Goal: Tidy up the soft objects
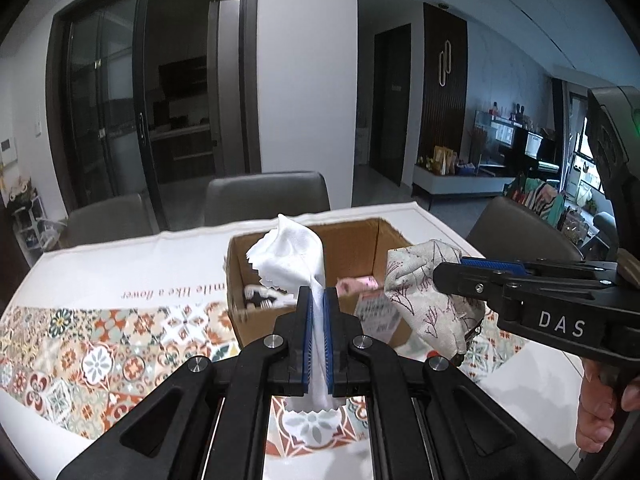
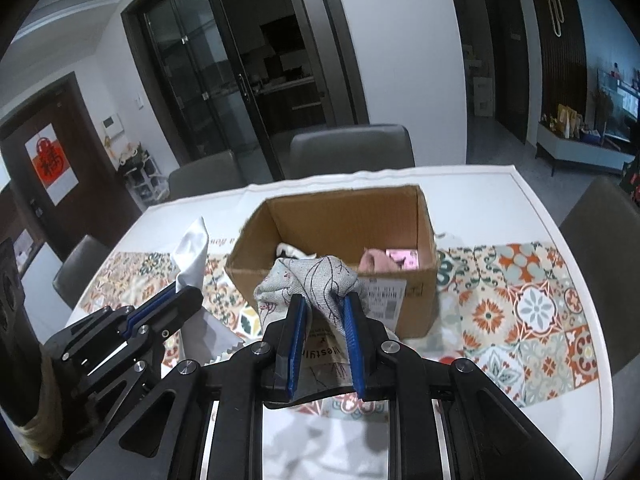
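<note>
My left gripper [image 1: 317, 294] is shut on a white cloth [image 1: 290, 252] with zigzag edges, held above the table just in front of an open cardboard box [image 1: 360, 236]. My right gripper [image 2: 323, 300] is shut on a grey fabric pouch with a red twig print [image 2: 310, 282], held in front of the box [image 2: 348, 216]. The box holds a pink item [image 2: 384, 260] and a black-and-white item [image 1: 260, 298]. In the right wrist view the left gripper [image 2: 188, 292] and its white cloth [image 2: 194, 254] are at the left. In the left wrist view the right gripper [image 1: 444, 276] and pouch [image 1: 424, 284] are at the right.
The box stands on a white table with a patterned tile runner [image 2: 528, 304]. Grey chairs [image 2: 352, 150] stand along the far side and at both ends. A white pillar and dark glass doors are behind.
</note>
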The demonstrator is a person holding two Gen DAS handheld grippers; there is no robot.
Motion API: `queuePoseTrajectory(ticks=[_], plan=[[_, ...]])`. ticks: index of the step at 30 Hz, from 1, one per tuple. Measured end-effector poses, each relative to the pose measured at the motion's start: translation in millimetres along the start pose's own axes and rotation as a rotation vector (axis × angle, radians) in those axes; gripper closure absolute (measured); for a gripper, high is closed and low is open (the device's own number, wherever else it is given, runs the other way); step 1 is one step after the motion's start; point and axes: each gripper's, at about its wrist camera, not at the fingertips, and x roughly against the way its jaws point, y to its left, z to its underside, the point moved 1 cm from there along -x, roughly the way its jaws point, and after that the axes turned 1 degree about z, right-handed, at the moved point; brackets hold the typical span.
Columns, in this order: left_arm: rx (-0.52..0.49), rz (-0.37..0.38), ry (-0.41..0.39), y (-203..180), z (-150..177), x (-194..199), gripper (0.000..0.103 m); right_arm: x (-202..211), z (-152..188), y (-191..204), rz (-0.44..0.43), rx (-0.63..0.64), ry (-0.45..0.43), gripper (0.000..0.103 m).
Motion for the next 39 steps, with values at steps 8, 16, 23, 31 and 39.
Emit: queuePoseTrajectory(ticks=[8, 16, 23, 31, 39], plan=[[-0.033, -0.007, -0.06, 2, -23, -2, 0.096, 7, -21, 3, 0.0, 0.013, -0.06, 0.082], [-0.034, 0.002, -0.062, 8, -38, -20, 0.096, -4, -41, 4, -0.011, 0.016, -0.07, 0.091], [-0.035, 0.006, -0.038, 13, -45, -46, 0.096, -18, -51, 3, 0.006, 0.025, -0.059, 0.091], [-0.038, 0.019, 0.0, 11, -48, -81, 0.096, -36, -55, -5, 0.026, 0.017, -0.031, 0.091], [-0.047, 0.037, 0.037, 6, -48, -109, 0.096, -53, -56, -21, 0.037, -0.017, 0.005, 0.091]])
